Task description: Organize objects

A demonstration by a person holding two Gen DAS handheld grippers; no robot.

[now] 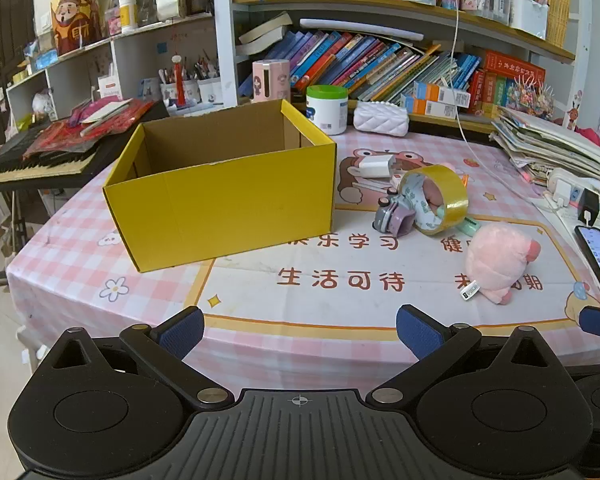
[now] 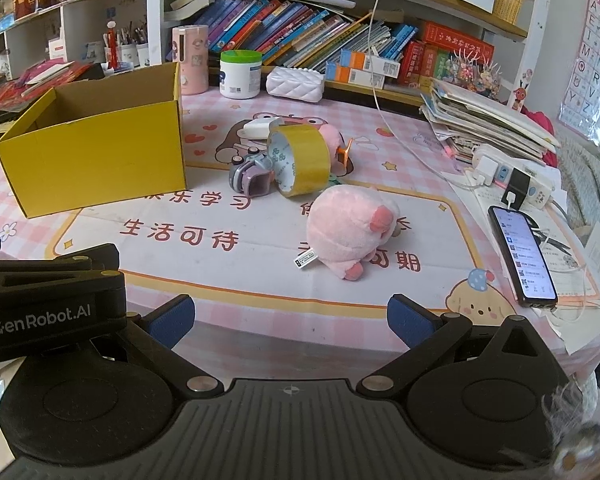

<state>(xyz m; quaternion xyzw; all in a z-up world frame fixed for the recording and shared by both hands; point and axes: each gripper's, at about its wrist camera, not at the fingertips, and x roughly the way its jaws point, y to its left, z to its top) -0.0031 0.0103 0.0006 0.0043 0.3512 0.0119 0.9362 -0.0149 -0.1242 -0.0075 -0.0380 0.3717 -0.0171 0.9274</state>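
Through the left wrist: left tongs (image 1: 300, 330) spread wide and empty above the near edge of the counter (image 1: 308, 312), yellow box (image 1: 224, 196) open-topped ahead on the left, tape roll (image 1: 436, 199) tilted against a purple toy (image 1: 392, 216) to its right. Through the right wrist: right tongs (image 2: 290, 318) equally wide and empty, pink plush (image 2: 350, 232) lying nearest, well apart from the box; probably light, soft and squashy, best pinched across its round body.
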